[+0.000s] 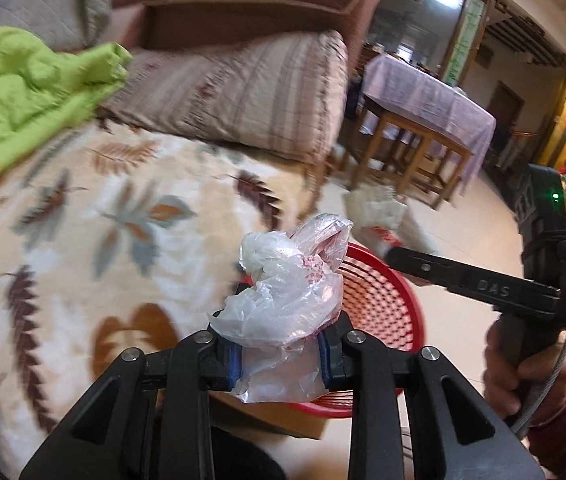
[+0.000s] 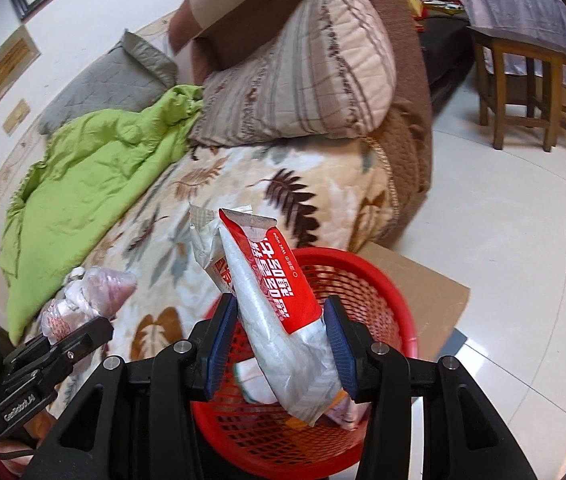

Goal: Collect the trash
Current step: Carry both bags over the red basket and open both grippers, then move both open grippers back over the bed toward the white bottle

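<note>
Two pieces in hand: left gripper (image 1: pixel 279 354) fingers clamp a crumpled plastic bag (image 1: pixel 287 288), right gripper (image 2: pixel 279 354) fingers hold a red wet-wipe packet (image 2: pixel 279 304) over the red basket (image 2: pixel 399 300). Drop step, I'd say. Next: spread right fingers, then shift left over the basket.

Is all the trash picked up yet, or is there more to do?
Nearly! Some wrappers already lie in the red basket. The left gripper holds a crumpled plastic bag, and the right gripper holds a red-and-white wrapper over the basket. Both still need dropping in.
</note>
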Tool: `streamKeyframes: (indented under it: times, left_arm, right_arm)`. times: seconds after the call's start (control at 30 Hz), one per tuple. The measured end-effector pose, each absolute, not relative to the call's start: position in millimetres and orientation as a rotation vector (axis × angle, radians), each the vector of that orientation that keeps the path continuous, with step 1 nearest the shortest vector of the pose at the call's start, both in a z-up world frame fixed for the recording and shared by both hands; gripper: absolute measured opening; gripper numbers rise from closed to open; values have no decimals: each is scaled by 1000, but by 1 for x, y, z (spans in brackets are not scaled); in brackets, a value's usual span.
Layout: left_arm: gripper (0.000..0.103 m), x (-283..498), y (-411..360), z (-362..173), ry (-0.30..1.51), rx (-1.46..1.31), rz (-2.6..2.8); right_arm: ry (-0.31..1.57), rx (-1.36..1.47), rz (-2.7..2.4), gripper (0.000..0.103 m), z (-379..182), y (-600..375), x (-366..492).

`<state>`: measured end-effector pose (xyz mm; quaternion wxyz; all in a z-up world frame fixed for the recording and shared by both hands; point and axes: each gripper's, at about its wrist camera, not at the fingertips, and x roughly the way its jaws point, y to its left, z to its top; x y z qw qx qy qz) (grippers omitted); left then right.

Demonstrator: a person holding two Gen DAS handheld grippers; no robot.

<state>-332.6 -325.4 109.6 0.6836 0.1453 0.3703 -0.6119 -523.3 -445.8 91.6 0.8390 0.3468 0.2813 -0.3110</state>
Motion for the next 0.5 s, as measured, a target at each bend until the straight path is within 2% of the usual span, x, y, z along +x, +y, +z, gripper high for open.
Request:
streamKeyframes:
  times: [0.03, 0.1, 0.3, 0.5]
  left_arm:
    - [34, -335, -333, 105, 867, 331, -1409]
    - [52, -337, -337, 100, 903, 329, -1445]
    - [55, -326, -318, 99, 901, 310, -1409]
    - [59, -290, -270, 105, 870, 267, -1262]
  right_arm:
    - [593, 739, -670, 52, 90, -448, -526]
    - [600, 751, -687, 62, 87, -452, -530]
    - [587, 746, -681, 64, 90, -452, -528]
    - [573, 704, -548, 64, 102, -430, -483]
